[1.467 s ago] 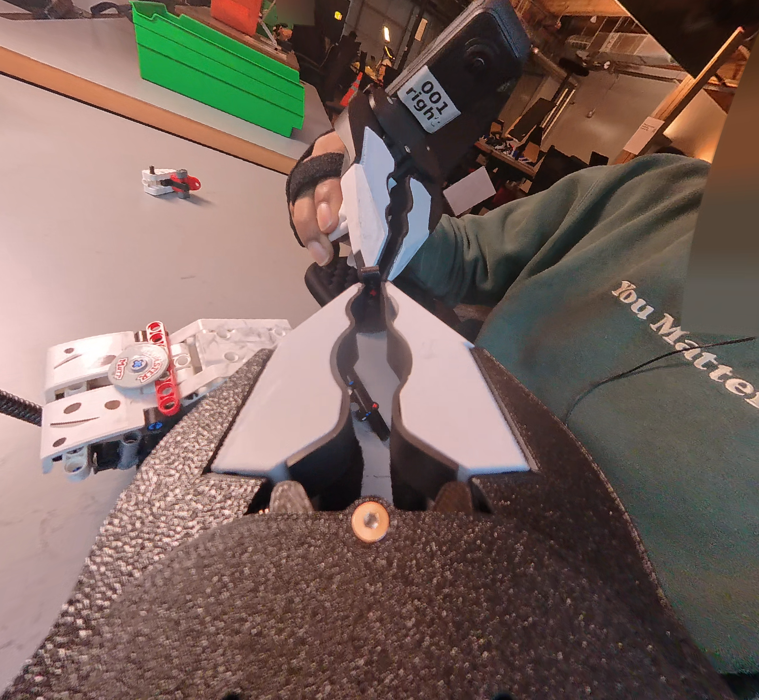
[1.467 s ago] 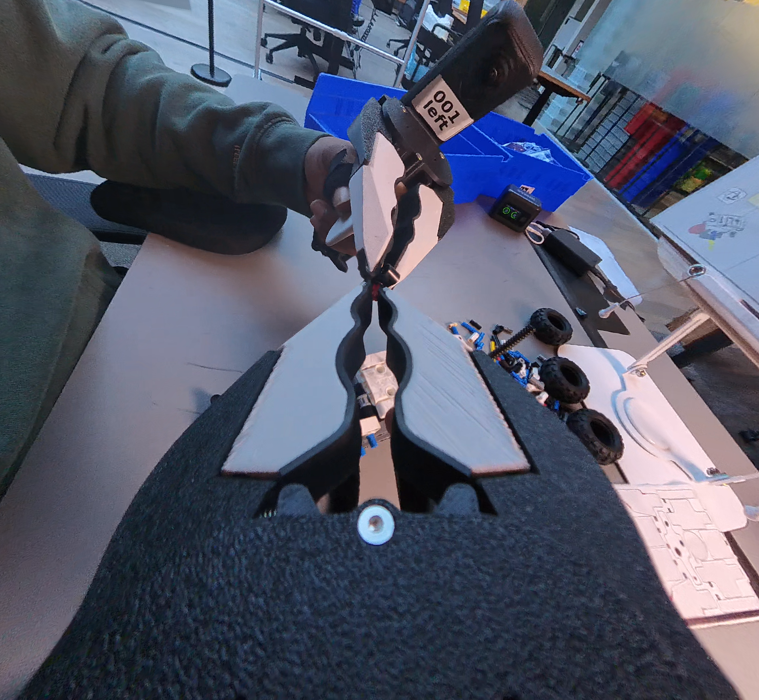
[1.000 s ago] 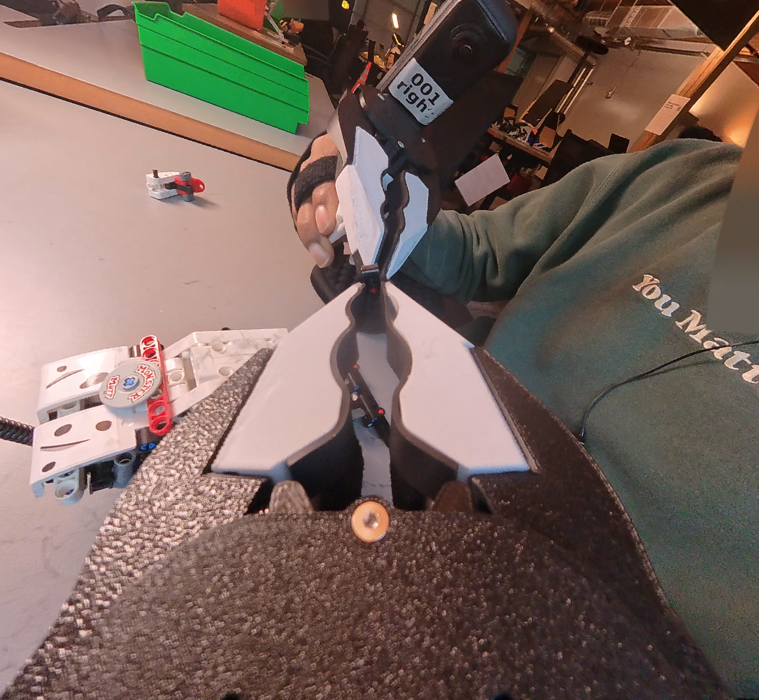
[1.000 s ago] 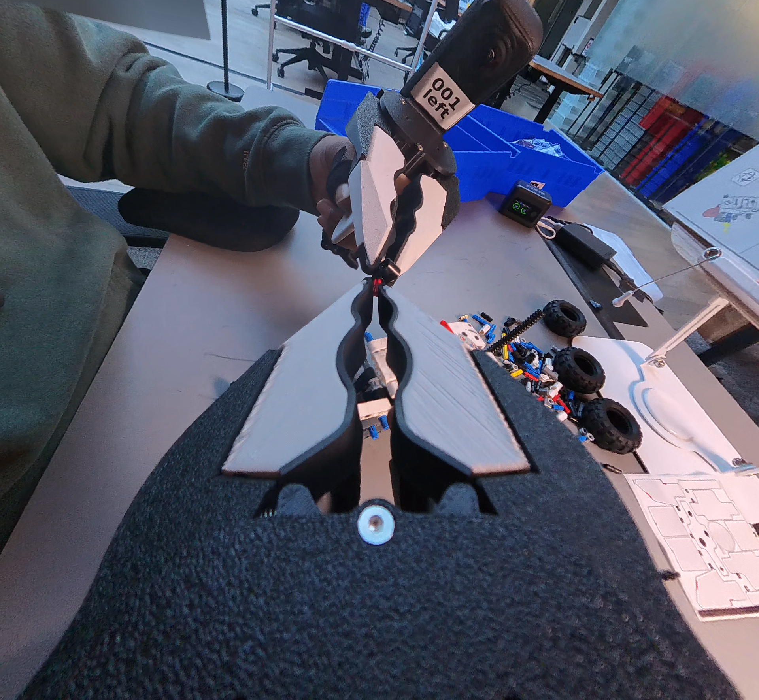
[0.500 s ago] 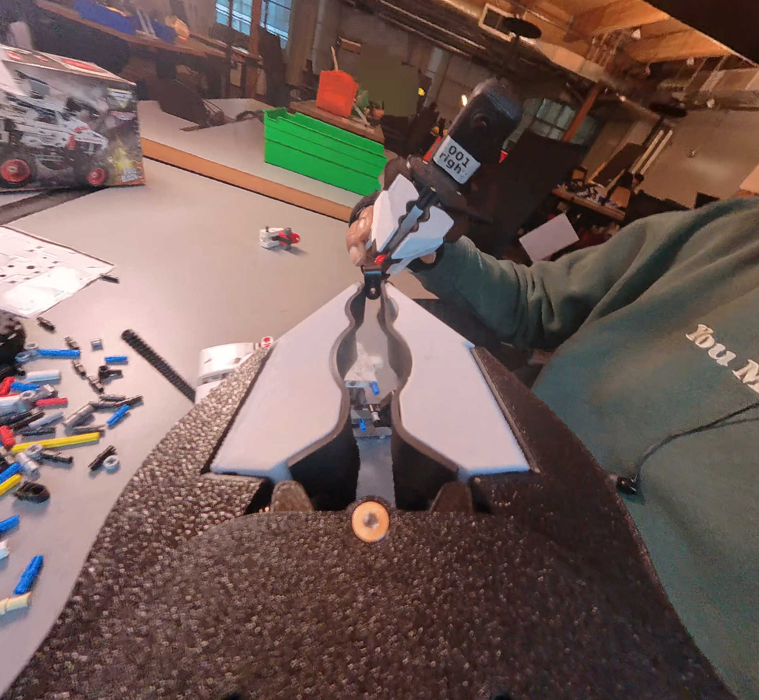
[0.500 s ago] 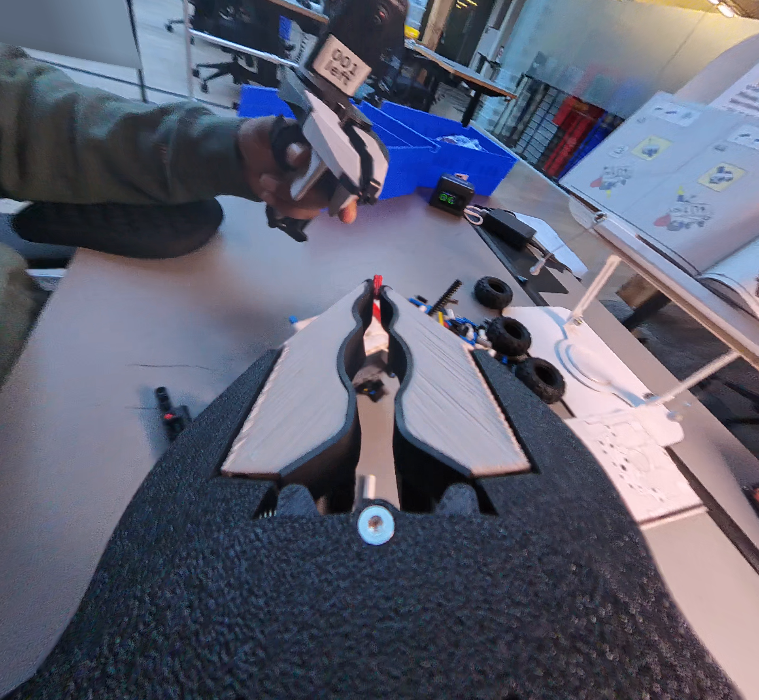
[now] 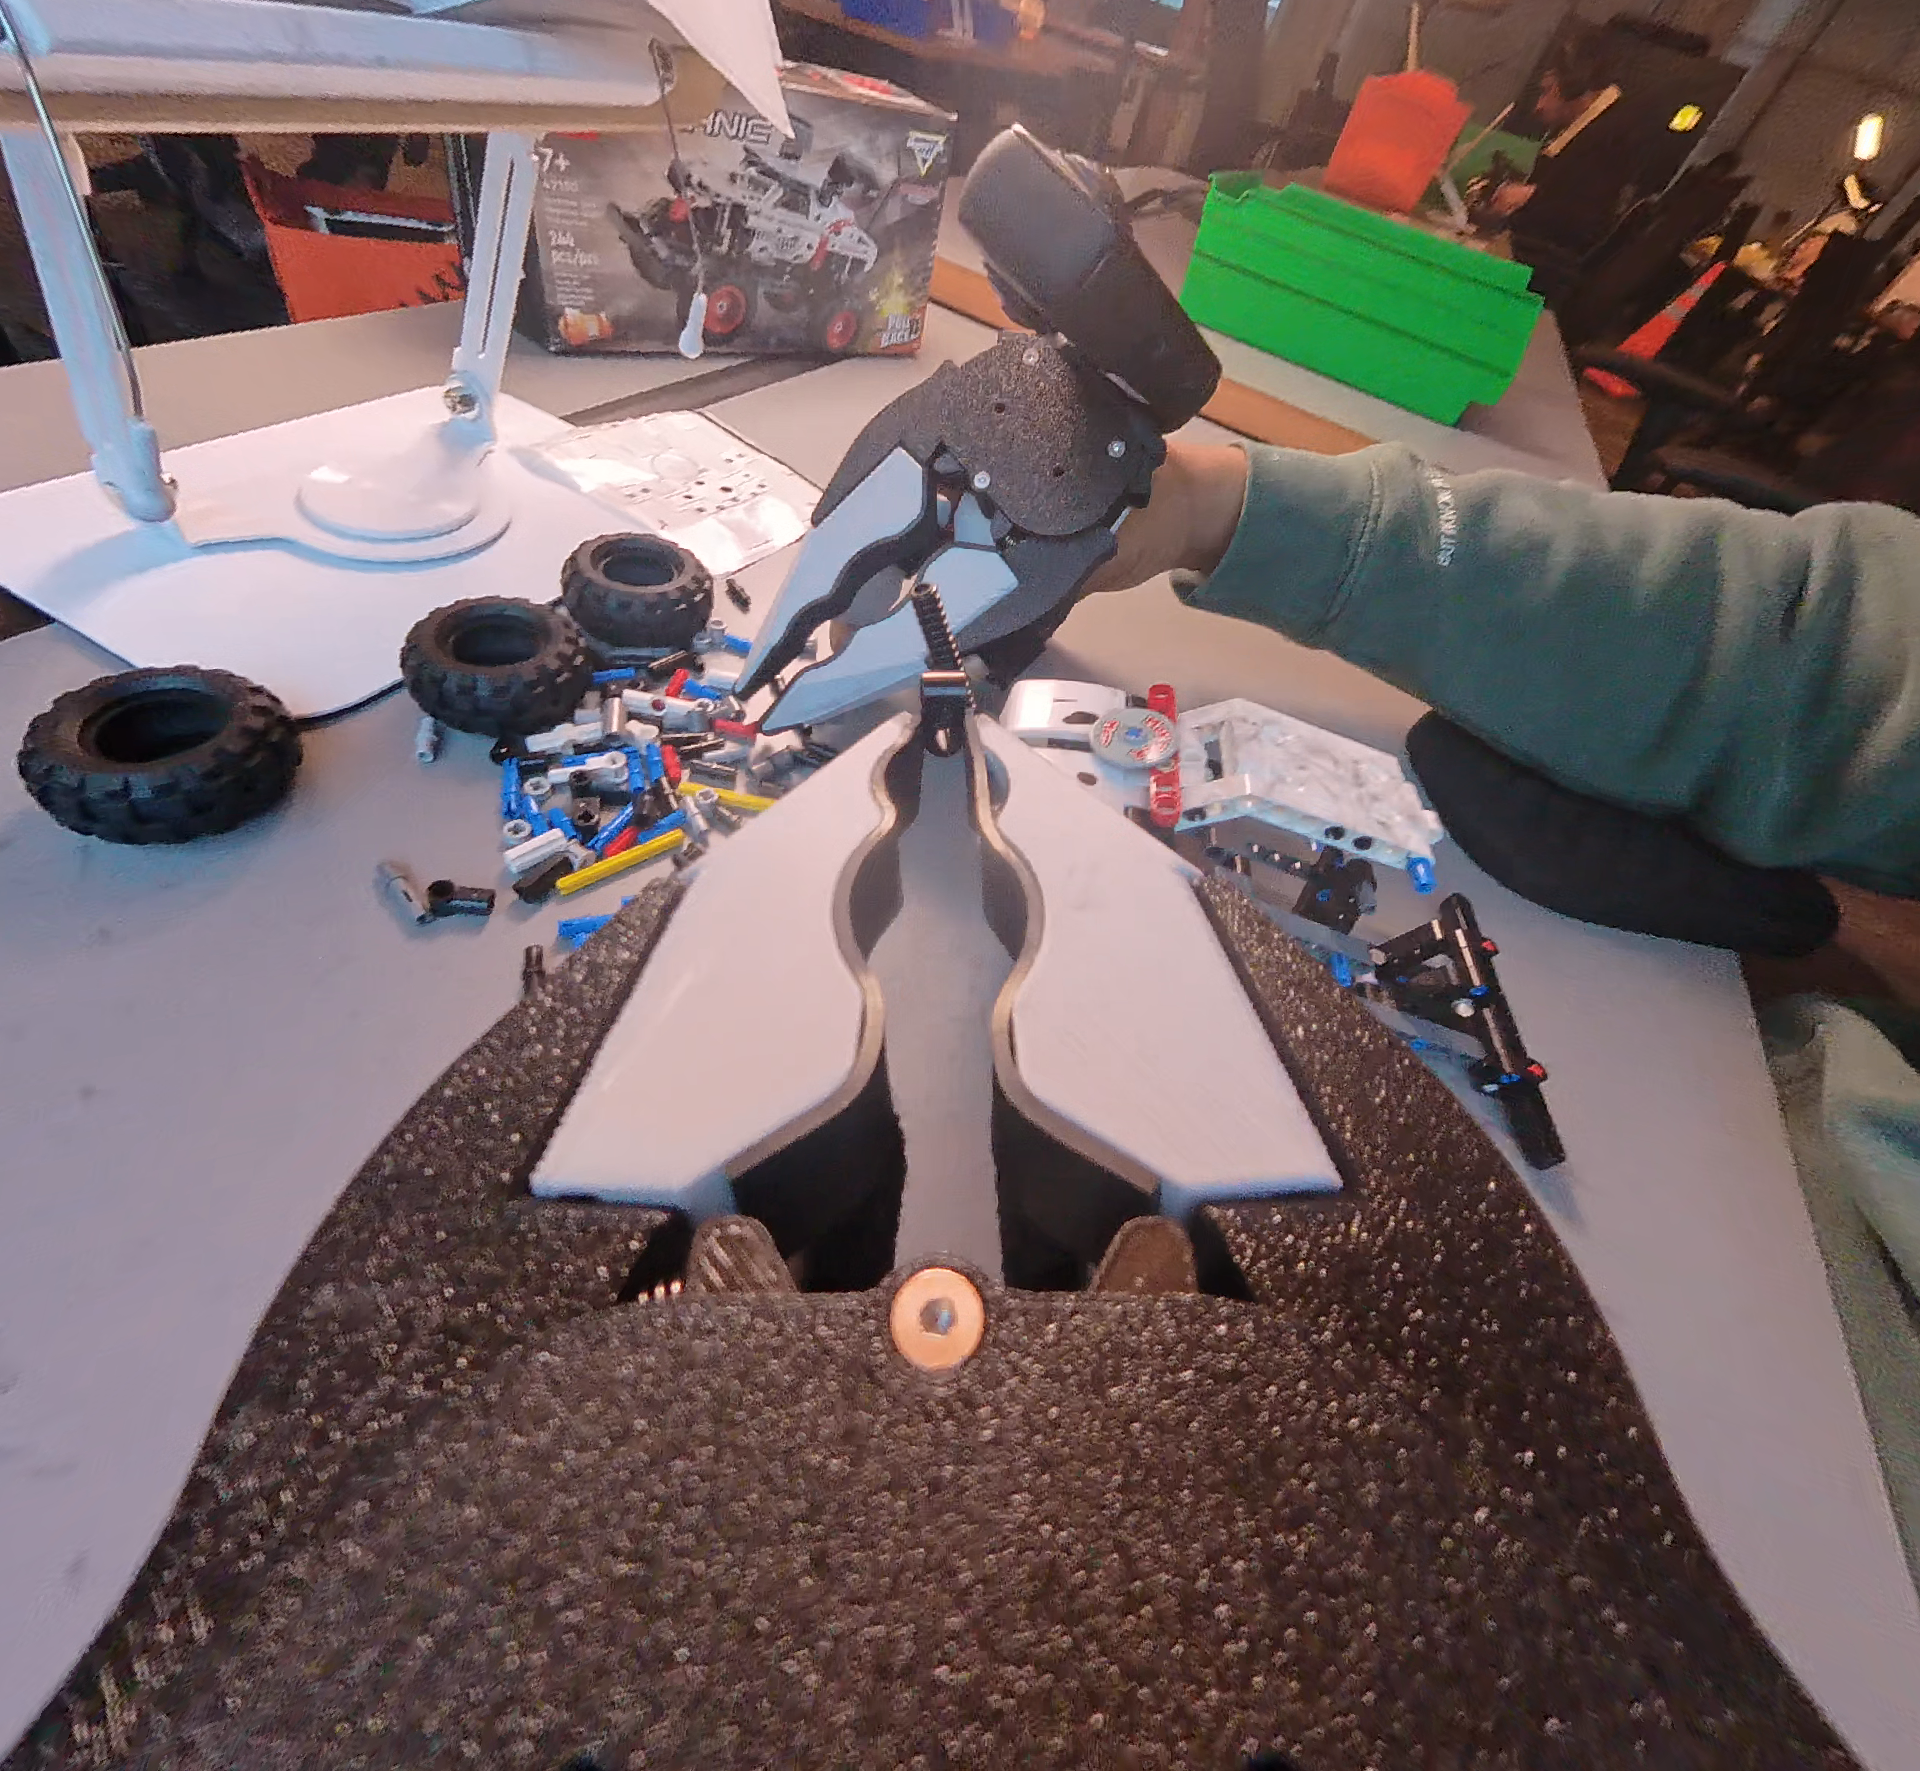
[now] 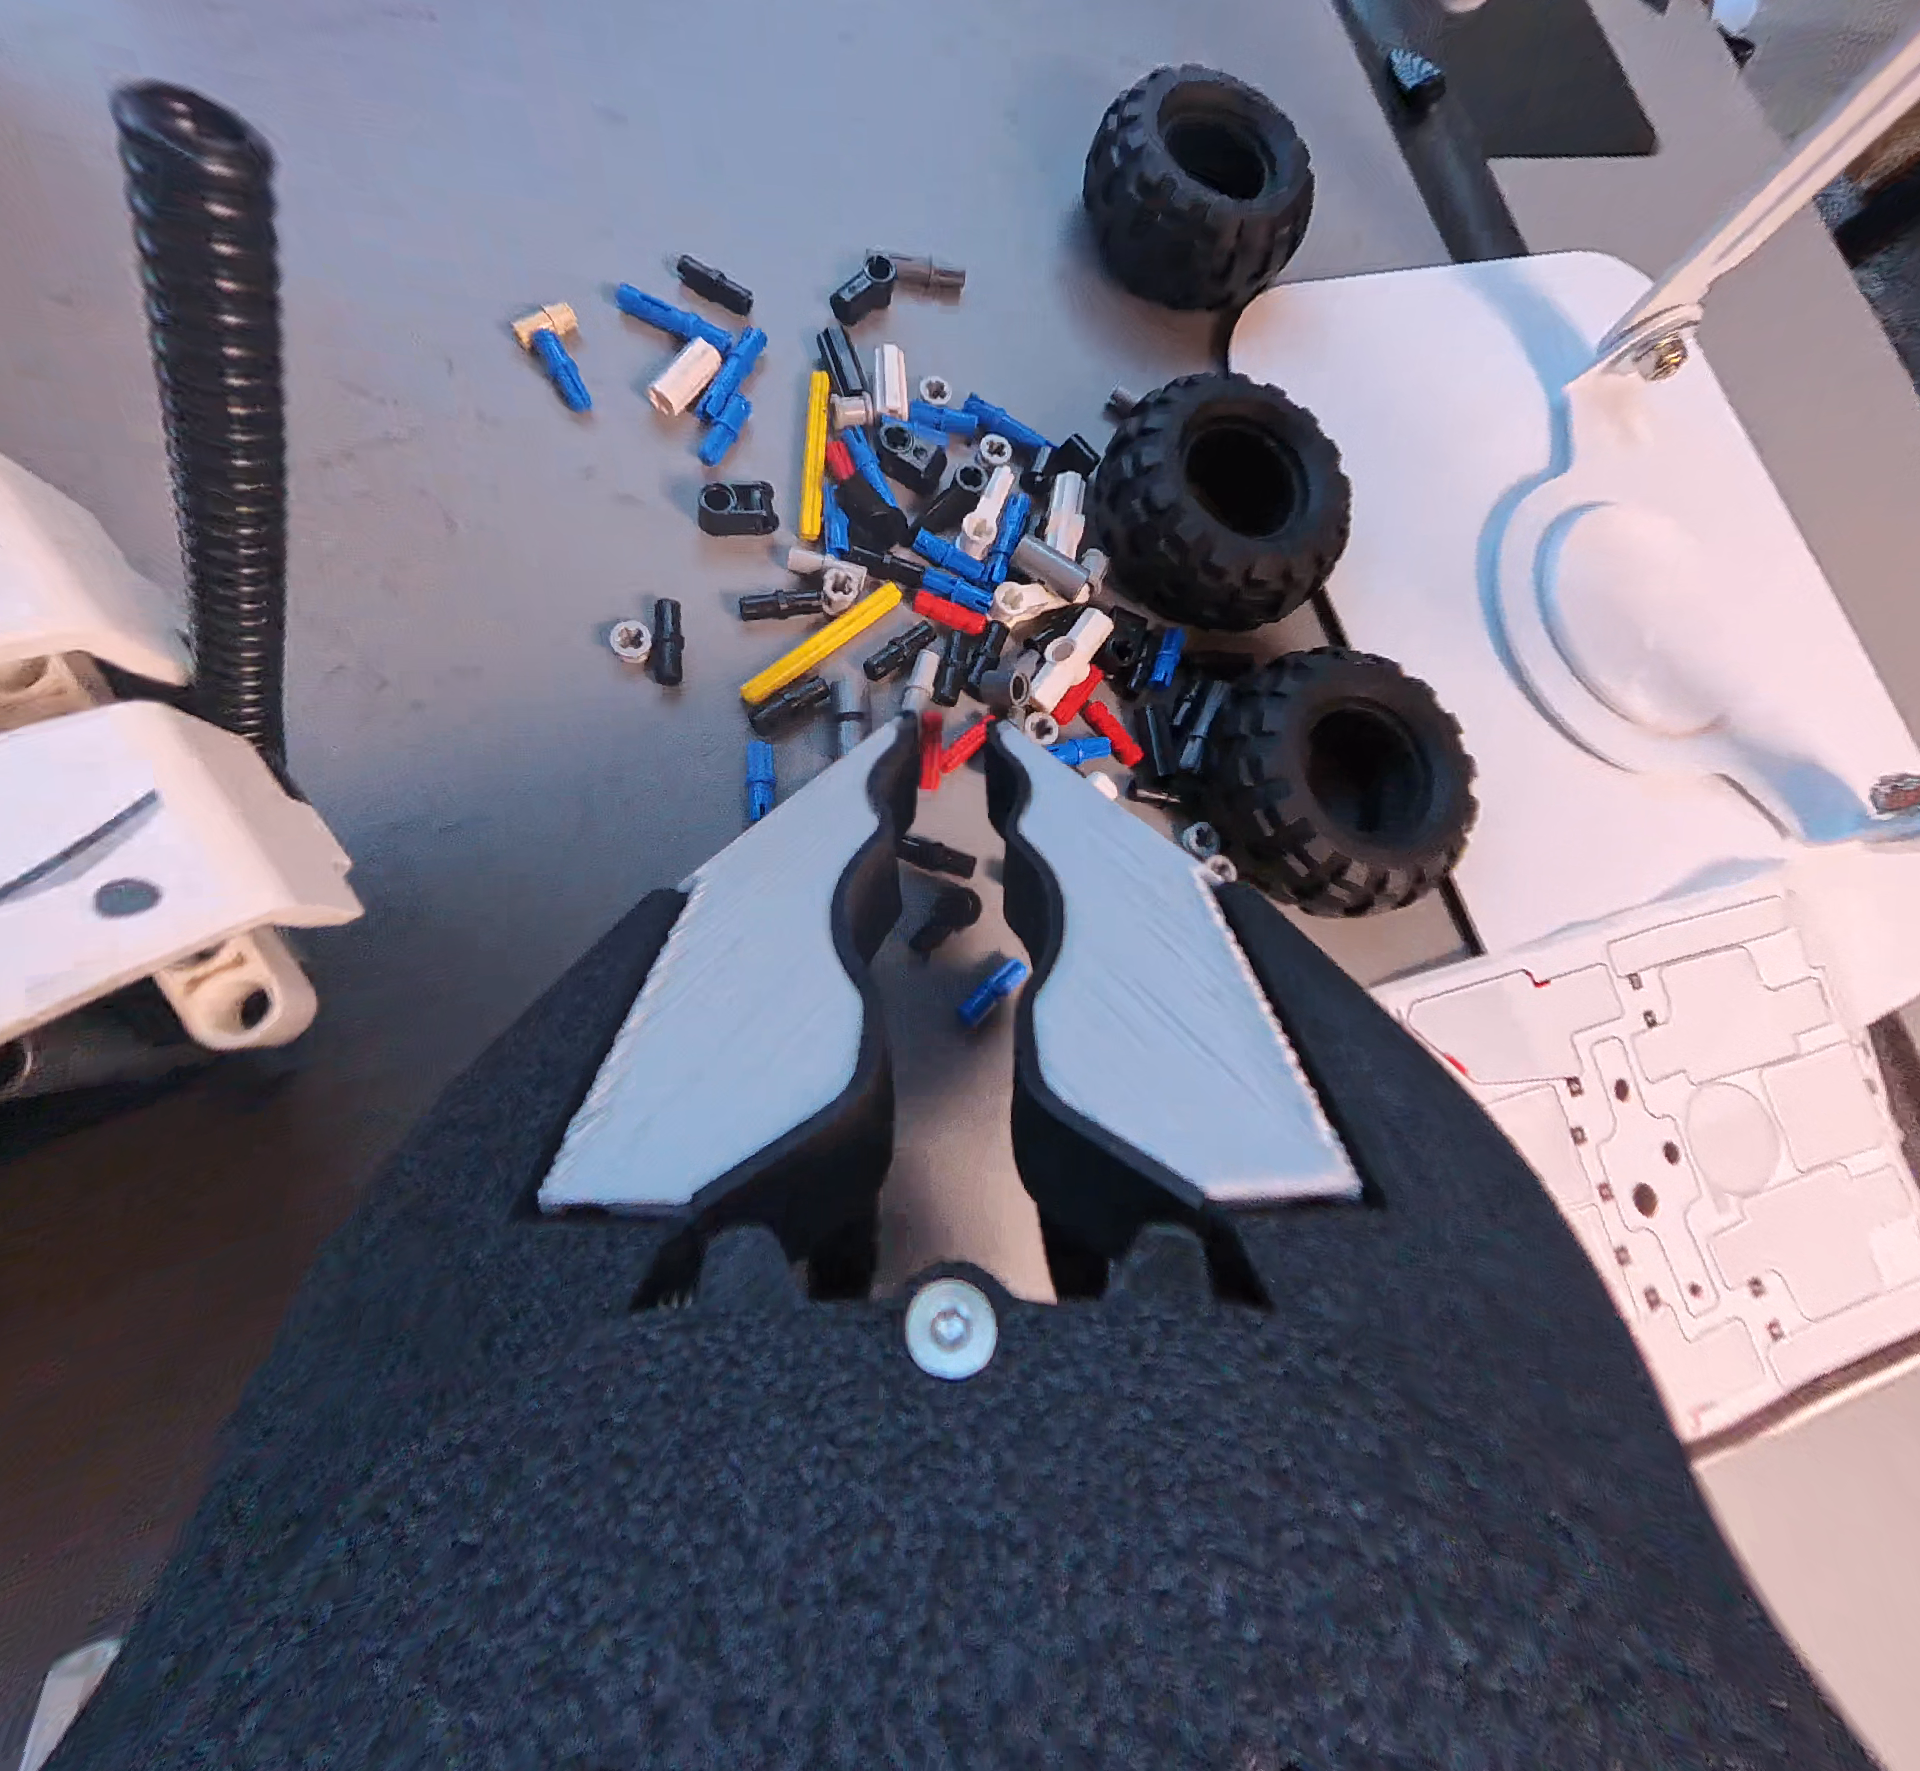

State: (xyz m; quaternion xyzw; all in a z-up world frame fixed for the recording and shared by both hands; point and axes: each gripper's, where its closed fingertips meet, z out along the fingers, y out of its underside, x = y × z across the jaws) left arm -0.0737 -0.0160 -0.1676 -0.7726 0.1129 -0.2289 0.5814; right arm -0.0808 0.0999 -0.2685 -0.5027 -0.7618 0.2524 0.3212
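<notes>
Left gripper [image 7: 940, 734] pinches a black ribbed hose [image 7: 938, 651] by its end connector. Right gripper [image 8: 945, 734], slightly spread, hovers over small pins [image 8: 935, 568]: light, rigid, slippery; best pinched across the middle.

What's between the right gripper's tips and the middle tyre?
In the right wrist view, a heap of small pins, red, white, black and blue, fills the stretch from the right gripper to the middle tyre.

The left hand-held gripper [image 7: 943, 734] pinches the end of a black ribbed hose [image 7: 938, 643]. The right hand-held gripper [image 8: 948, 742], jaws slightly apart, hovers over small loose pegs [image 8: 914, 558] beside three black tyres [image 8: 1221, 500].
</notes>
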